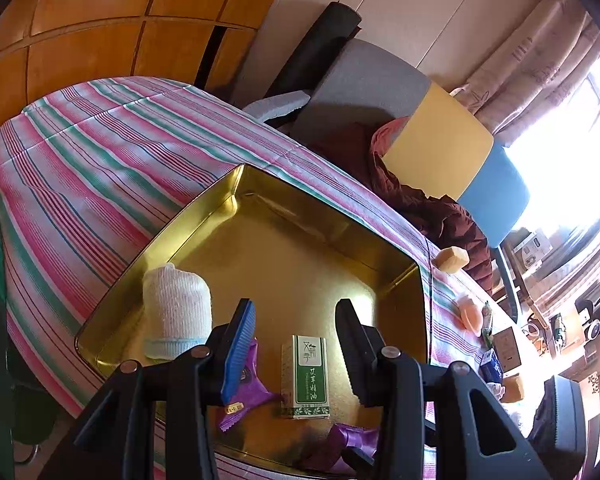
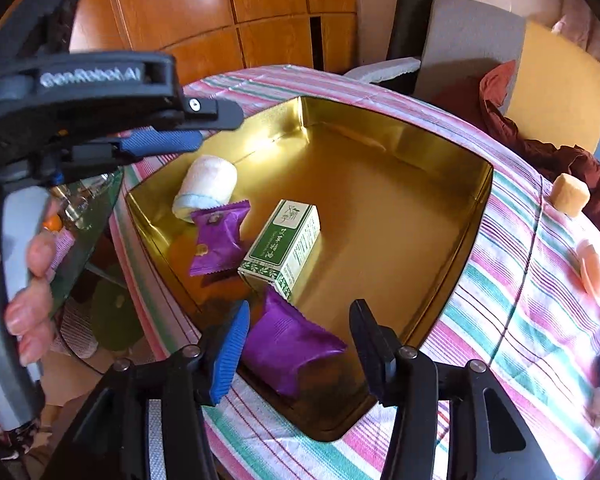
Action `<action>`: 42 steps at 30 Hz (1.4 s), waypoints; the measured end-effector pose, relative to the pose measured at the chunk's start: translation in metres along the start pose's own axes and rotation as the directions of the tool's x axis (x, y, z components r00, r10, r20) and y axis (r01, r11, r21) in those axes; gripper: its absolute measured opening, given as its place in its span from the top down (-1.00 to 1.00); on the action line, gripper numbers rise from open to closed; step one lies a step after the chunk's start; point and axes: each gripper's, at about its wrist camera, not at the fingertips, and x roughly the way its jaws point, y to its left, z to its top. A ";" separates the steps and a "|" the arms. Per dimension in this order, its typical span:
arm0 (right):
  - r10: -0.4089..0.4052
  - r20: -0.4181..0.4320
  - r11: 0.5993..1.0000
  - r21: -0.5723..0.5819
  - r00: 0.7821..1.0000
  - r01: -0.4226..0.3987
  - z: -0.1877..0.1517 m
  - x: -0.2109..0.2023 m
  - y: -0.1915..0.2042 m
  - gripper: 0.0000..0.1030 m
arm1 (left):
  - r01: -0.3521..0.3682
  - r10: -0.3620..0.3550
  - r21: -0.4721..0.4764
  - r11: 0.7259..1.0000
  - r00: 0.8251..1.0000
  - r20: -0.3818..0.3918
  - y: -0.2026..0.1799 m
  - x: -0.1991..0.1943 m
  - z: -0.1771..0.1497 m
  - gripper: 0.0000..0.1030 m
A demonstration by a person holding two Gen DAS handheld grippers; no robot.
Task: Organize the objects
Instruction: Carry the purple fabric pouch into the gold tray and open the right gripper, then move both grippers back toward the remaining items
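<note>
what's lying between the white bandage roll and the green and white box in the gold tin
A purple candy packet lies between the white bandage roll and the green and white box, inside the gold tin; the right wrist view shows it clearly.

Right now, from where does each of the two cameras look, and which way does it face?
Left wrist: sits on the left gripper, looks steeply down into the gold tin; only its open fingers show, above the green-and-white box.
Right wrist: sits on the right gripper, looks down into the tin from its near corner; its fingers stand open around a purple packet, and the left gripper with the person's hand appears at left.
Both share the tin, box, white bandage roll, purple packets and striped tablecloth.
</note>
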 end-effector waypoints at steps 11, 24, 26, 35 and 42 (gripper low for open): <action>-0.026 0.110 0.994 0.106 0.994 0.014 -0.008 -0.036 -0.019 -0.14 | 0.014 -0.013 0.029 0.999 1.000 -0.017 -0.010 0.003 -0.006 0.19; -0.090 0.077 0.968 0.240 0.993 0.069 -0.035 -0.056 -0.068 -0.14 | 0.112 -0.103 0.120 0.986 0.992 -0.078 -0.043 0.010 -0.029 0.19; -0.094 0.062 0.962 0.263 0.994 0.074 -0.044 -0.057 -0.078 -0.14 | 0.142 -0.128 0.151 0.978 0.987 -0.096 -0.052 0.011 -0.034 0.19; -0.213 -0.022 0.923 0.324 0.977 0.209 -0.087 -0.075 -0.128 -0.27 | 0.263 -0.210 0.314 0.912 0.959 -0.192 -0.103 0.010 -0.071 0.19; -0.311 -0.104 0.826 0.463 0.945 0.323 -0.129 -0.112 -0.203 -0.30 | 0.352 -0.265 0.409 0.842 0.930 -0.253 -0.137 0.004 -0.100 0.19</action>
